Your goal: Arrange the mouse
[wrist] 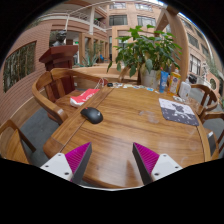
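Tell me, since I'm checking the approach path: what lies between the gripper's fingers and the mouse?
Only bare wooden table: the gripper view shows nothing between the open gripper and the mouse.

One mouse (92, 115), one table (130, 125), one potted plant (147, 55).

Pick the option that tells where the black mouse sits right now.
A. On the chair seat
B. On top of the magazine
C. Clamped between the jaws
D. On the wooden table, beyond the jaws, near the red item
D: the mouse rests on the wooden table ahead of the open gripper, close to the red item and apart from the magazine.
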A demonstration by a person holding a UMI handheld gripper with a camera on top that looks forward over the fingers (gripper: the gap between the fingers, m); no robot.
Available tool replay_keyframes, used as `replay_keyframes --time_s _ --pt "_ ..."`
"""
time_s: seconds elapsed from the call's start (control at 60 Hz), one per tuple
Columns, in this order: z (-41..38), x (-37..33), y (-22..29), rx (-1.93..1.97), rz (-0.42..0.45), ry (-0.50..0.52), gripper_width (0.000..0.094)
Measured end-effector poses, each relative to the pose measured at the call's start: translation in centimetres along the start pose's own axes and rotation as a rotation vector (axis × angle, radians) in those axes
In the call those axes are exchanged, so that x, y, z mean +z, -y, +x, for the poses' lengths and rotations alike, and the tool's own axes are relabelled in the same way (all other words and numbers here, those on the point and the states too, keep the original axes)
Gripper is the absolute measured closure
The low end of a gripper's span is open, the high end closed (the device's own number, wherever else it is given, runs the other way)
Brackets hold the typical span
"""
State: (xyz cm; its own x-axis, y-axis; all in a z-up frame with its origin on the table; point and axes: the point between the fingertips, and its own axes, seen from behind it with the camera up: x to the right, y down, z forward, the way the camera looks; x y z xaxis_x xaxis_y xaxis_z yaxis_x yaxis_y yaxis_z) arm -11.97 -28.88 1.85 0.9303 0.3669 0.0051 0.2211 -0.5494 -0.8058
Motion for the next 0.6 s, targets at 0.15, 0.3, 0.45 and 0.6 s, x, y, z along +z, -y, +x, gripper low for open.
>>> replay_keyframes --time_s 0.15,0.3,0.45,0.6 --pt "-3.7 6.3 3.4 -0.035 0.02 0.024 0.0092" --pt "-6.0 11.3 5.9 -0.068 0.023 0.04 0.0104" --pt "-6.6 14.9 7.9 -0.133 0.029 0.016 0.0121" --pt "-5.6 17.6 9.7 -0.112 0.021 -0.017 0.015"
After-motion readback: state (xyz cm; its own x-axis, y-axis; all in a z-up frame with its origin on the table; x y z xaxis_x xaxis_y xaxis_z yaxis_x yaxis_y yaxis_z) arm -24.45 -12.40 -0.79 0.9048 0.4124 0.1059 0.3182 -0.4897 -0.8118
